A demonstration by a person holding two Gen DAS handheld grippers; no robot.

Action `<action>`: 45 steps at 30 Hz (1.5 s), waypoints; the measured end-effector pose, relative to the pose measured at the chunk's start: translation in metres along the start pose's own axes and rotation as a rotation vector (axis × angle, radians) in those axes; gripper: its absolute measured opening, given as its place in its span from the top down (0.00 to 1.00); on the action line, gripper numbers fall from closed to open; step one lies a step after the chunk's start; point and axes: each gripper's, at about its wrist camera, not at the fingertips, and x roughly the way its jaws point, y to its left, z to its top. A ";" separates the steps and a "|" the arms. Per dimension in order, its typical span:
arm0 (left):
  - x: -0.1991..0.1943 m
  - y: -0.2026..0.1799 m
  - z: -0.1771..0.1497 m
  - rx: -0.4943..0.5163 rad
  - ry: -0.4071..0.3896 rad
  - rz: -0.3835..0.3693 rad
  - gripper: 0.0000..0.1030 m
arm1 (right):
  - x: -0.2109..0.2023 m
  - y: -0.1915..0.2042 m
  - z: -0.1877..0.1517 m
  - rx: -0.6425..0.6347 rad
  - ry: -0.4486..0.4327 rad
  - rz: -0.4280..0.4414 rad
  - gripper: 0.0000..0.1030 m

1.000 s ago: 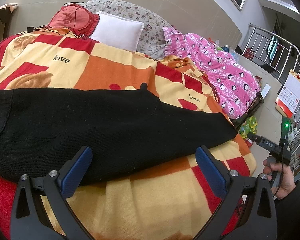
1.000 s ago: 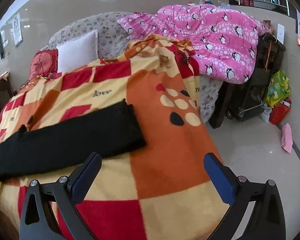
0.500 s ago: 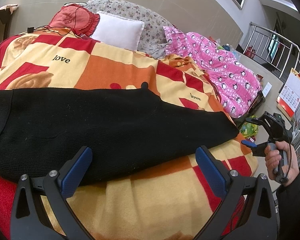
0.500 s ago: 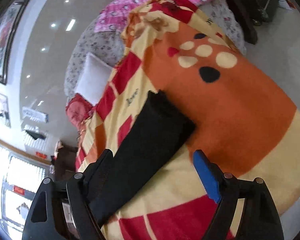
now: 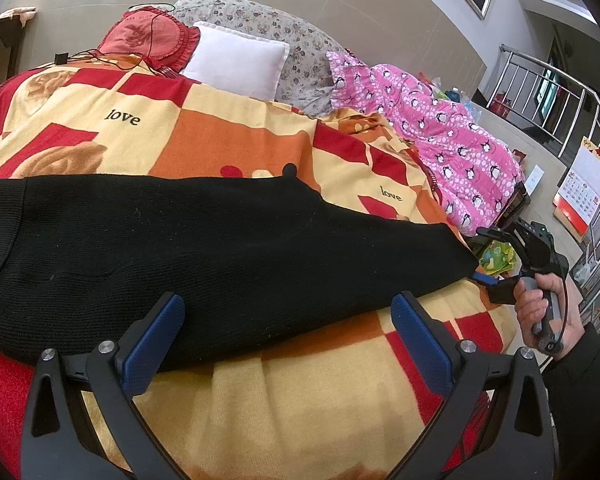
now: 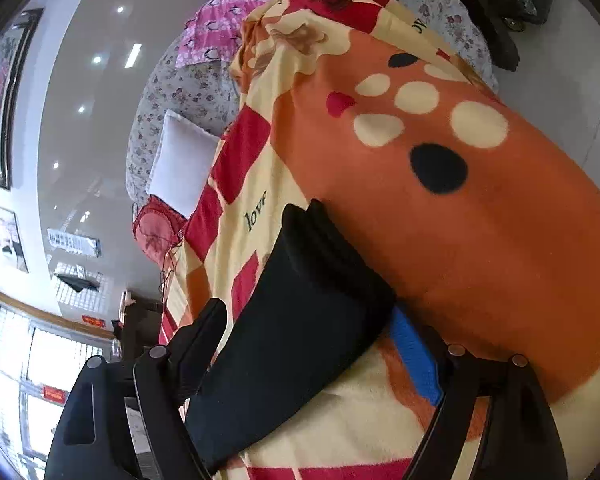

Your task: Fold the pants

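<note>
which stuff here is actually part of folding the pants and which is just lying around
Part of the job:
- black pants, laid flat across the blanket
- left tongs, open, at the pants' near edge
- right tongs, open, astride the leg end
- patterned blanket, the folding surface

Just lying about:
- white pillow
- red cushion
- pink penguin quilt
- calendar
</note>
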 end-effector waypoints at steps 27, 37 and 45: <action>-0.025 0.031 0.002 -0.153 -0.137 0.139 0.00 | -0.010 0.068 -0.050 -0.403 -0.137 0.032 0.92; -0.025 0.033 0.002 -0.154 -0.127 0.135 0.00 | 0.073 0.213 -0.189 -0.906 0.166 0.274 0.92; -0.025 0.033 0.002 -0.159 -0.126 0.131 0.00 | 0.128 0.189 -0.224 -0.959 0.331 0.149 0.92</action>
